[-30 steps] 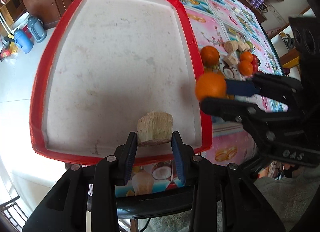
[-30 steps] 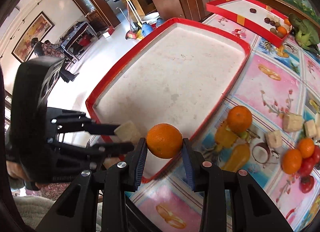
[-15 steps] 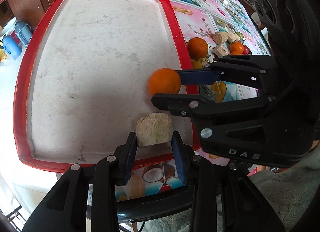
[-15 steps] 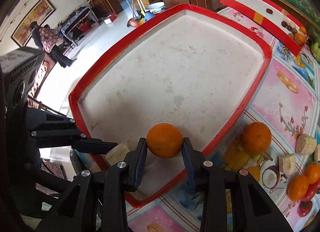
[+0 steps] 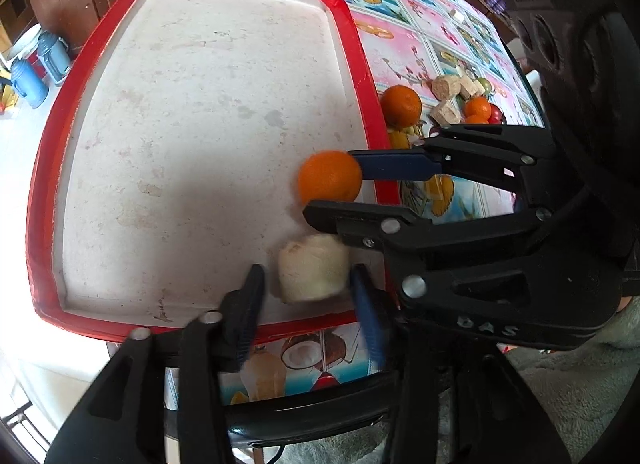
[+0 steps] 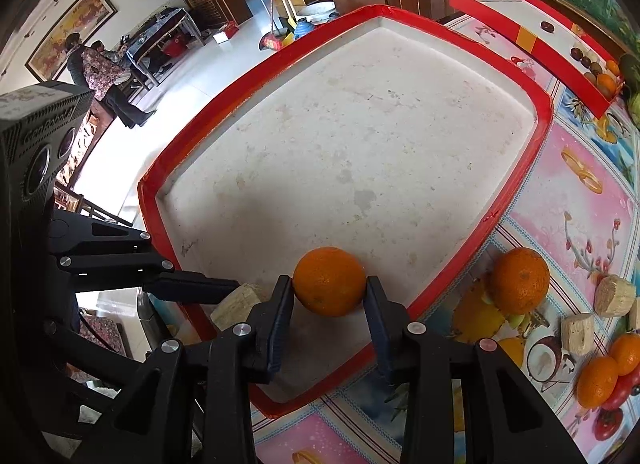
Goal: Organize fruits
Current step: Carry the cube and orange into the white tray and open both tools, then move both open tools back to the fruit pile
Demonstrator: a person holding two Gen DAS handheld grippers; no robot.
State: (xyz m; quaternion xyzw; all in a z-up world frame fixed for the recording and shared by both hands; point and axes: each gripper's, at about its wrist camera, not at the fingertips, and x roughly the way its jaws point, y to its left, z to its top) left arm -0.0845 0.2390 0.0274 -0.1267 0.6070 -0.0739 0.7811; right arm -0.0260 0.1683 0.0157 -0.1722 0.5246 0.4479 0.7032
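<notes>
A beige fruit chunk (image 5: 312,268) lies on the white floor of the red-rimmed tray (image 5: 52,184), near its front right corner. My left gripper (image 5: 306,296) straddles the chunk; its jaws are opening and a gap shows beside the chunk. Just behind it an orange (image 6: 329,281) sits on the tray floor between the fingers of my right gripper (image 6: 328,282). Those jaws are opening too, and the pads look barely off the peel. The right wrist view shows the chunk (image 6: 236,302) partly hidden behind my left gripper's fingers (image 6: 192,287).
On the flowered tablecloth right of the tray lie another orange (image 6: 519,280), beige chunks (image 6: 614,295), small oranges (image 6: 600,380) and tomatoes. A second red tray (image 6: 532,40) with small fruit stands at the back. The tray's left side overhangs the floor. People (image 6: 100,72) stand far off.
My right gripper carried the orange left over the red rim and down into the tray. My left jaws have spread away from the chunk, and the right jaws have loosened slightly.
</notes>
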